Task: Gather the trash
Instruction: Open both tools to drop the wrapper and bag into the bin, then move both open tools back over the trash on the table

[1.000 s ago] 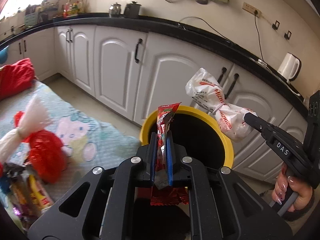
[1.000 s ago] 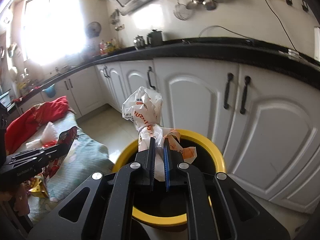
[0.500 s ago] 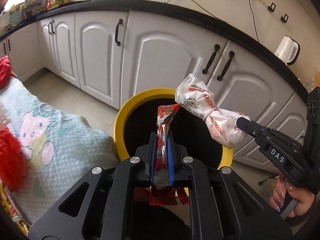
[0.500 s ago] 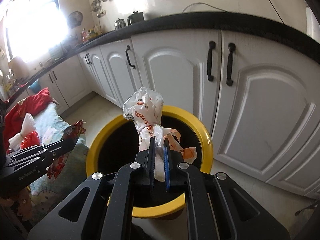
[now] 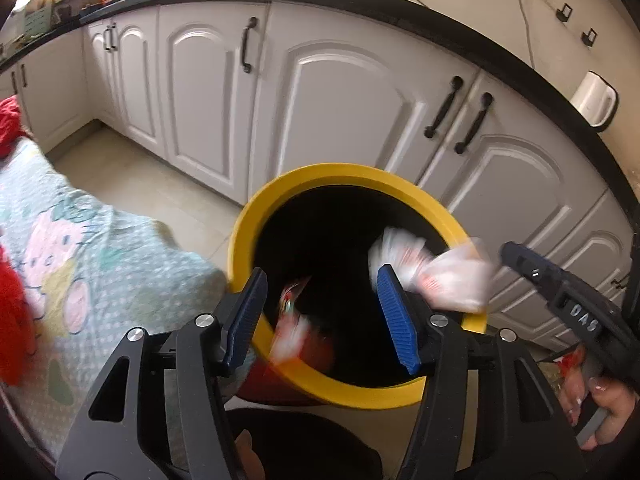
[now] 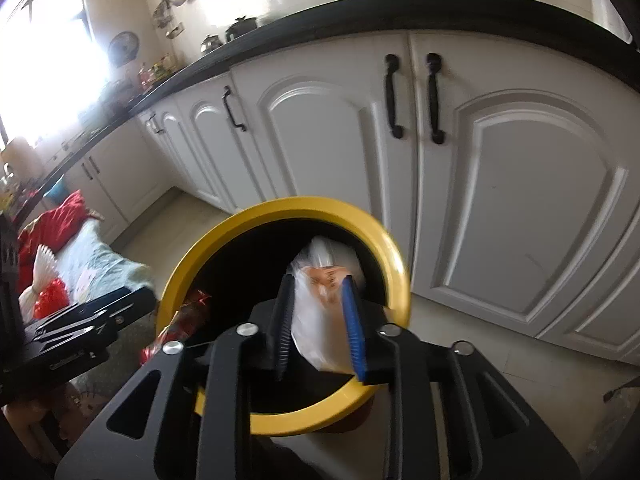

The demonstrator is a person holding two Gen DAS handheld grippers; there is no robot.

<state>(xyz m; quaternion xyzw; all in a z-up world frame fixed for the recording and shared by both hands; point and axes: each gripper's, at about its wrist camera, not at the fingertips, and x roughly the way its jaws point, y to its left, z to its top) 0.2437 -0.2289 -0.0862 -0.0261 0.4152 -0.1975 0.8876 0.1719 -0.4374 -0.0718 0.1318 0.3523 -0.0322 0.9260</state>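
Observation:
A yellow-rimmed black bin (image 5: pixel 340 172) stands on the floor under both grippers. My left gripper (image 5: pixel 320 314) hangs over the bin's near rim with its jaws opening. The red snack wrapper (image 5: pixel 292 320) is a blur between the jaws, touching neither pad, and drops into the bin. My right gripper (image 6: pixel 318 320) is over the same bin (image 6: pixel 304 204), its jaws also opening. The white printed plastic bag (image 6: pixel 320 304) sits blurred between its pads and slides down. From the left wrist view the bag (image 5: pixel 432 276) is at the right gripper's tip (image 5: pixel 516 256).
White cabinet doors (image 5: pixel 340 120) with black handles stand close behind the bin. A table with a patterned cloth (image 5: pixel 80 264) is on the left, with red bags (image 6: pixel 48 296) on it. A white kettle (image 5: pixel 592 100) sits on the black counter. A hand (image 5: pixel 600 396) holds the right gripper.
Both grippers sank toward the bin, then their jaws parted. The red wrapper left the left pads and is falling. The white bag is slipping out of the right jaws.

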